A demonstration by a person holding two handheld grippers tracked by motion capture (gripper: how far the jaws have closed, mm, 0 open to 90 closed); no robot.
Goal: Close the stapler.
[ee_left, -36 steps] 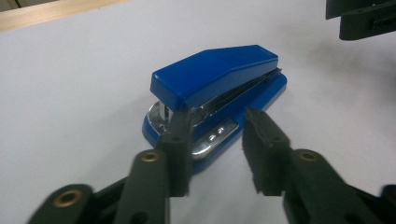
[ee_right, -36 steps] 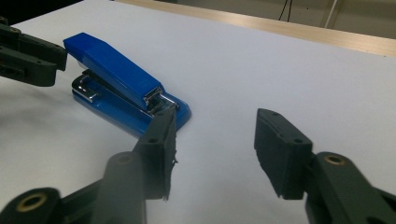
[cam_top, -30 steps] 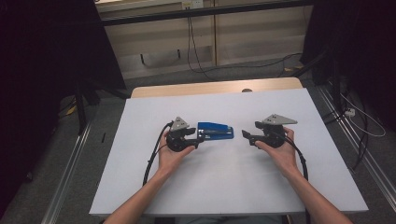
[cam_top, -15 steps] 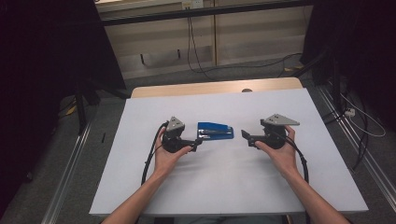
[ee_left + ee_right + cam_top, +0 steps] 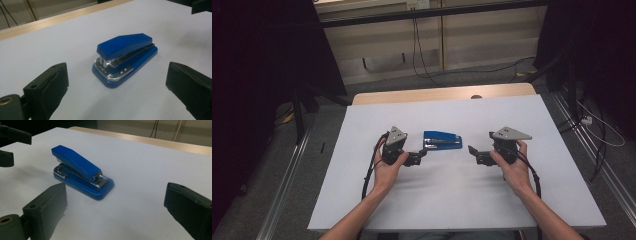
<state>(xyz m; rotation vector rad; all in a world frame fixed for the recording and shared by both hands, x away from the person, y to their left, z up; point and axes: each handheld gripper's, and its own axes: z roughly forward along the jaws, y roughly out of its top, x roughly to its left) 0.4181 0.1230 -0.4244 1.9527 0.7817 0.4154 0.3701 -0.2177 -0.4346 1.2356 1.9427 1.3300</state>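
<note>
On the table (image 5: 362, 150), unlabelled blue stapler (image 5: 442, 140)

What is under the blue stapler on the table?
The blue stapler lies flat on the white table surface. Nothing else shows around its base; whatever might be directly beneath it is covered by the base.

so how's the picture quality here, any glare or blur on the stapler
High view: the stapler is small and soft, the room around the white table dark. Left gripper view: stapler sharp, bright glints on its metal front, the near jaws blurred. Right gripper view: much the same, a faint shadow beside the stapler, jaws out of focus.
</note>
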